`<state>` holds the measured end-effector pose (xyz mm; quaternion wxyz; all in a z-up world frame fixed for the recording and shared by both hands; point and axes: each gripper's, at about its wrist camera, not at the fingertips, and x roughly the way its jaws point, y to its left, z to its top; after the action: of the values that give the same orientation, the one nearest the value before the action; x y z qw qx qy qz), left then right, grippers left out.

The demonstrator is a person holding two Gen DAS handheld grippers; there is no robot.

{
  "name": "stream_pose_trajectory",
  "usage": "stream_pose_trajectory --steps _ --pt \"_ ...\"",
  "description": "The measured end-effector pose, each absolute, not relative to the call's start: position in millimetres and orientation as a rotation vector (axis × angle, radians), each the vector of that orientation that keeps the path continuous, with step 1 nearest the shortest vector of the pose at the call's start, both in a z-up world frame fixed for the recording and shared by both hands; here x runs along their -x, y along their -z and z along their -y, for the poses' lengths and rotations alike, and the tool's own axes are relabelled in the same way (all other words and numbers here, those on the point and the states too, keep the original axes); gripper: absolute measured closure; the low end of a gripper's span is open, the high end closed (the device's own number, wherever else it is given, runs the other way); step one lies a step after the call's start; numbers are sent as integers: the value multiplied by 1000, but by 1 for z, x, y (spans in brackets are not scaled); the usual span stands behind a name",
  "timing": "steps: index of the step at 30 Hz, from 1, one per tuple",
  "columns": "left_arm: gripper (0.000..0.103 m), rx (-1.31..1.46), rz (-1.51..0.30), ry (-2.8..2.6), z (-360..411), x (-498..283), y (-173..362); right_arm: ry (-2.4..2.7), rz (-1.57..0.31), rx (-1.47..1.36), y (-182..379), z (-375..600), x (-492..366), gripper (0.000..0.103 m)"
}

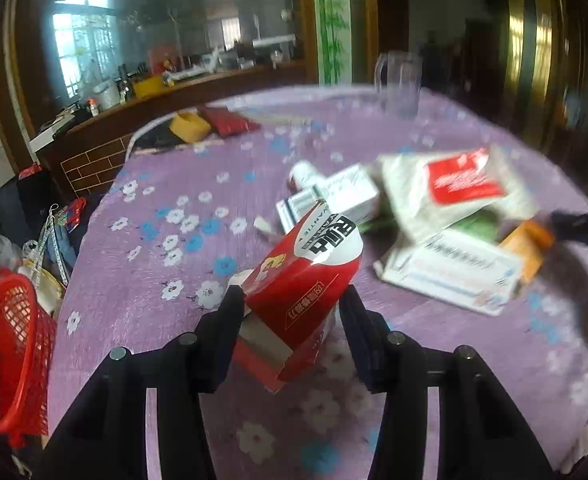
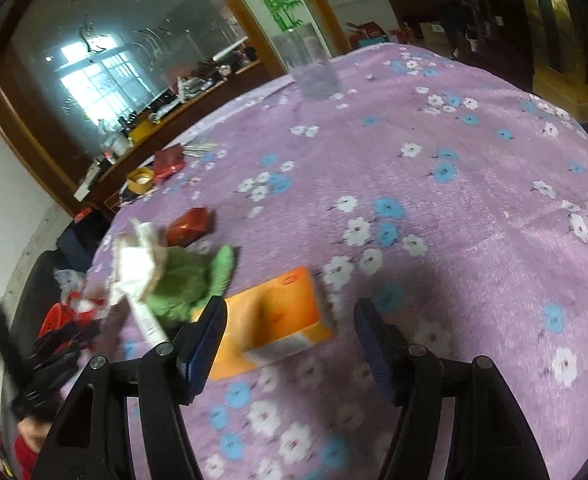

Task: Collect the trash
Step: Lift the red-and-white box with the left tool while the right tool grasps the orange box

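My left gripper [image 1: 290,304] is shut on a red and white carton [image 1: 306,268], which is tilted just above the purple flowered tablecloth [image 1: 166,184]. Beyond it lies a pile of trash: white boxes [image 1: 334,196], a white bag with a red label [image 1: 454,188], another white box [image 1: 454,272] and an orange box [image 1: 530,244]. My right gripper [image 2: 290,320] is open low over the table, with the orange box [image 2: 270,320] lying flat between its fingers, untouched. Green wrapping [image 2: 190,280] and crumpled white paper [image 2: 142,256] lie to its left.
A red plastic basket [image 1: 10,352] stands beside the table's left edge. A clear glass jug [image 1: 398,80] stands at the far side. A yellow tub [image 1: 190,126] and a dark red packet [image 1: 230,120] lie at the far left. A red-brown packet [image 2: 190,224] lies behind the pile.
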<state>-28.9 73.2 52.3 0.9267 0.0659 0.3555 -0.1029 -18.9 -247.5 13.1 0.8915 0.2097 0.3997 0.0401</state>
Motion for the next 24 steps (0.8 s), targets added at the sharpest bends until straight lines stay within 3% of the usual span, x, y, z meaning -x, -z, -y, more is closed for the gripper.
stream_pose_trajectory --steps 6,14,19,24 --pt "54 -82 -677 217 -75 54 -60 -175 -874 -458 3 238 9 33" --pt "54 -11 -703 201 -87 56 -50 -601 -943 -301 -18 161 68 31" --pt "53 16 -717 201 -89 57 -45 -507 -859 -98 -33 154 71 24" --pt "53 17 -712 205 -88 62 -45 -514 -904 -50 -16 143 45 24"
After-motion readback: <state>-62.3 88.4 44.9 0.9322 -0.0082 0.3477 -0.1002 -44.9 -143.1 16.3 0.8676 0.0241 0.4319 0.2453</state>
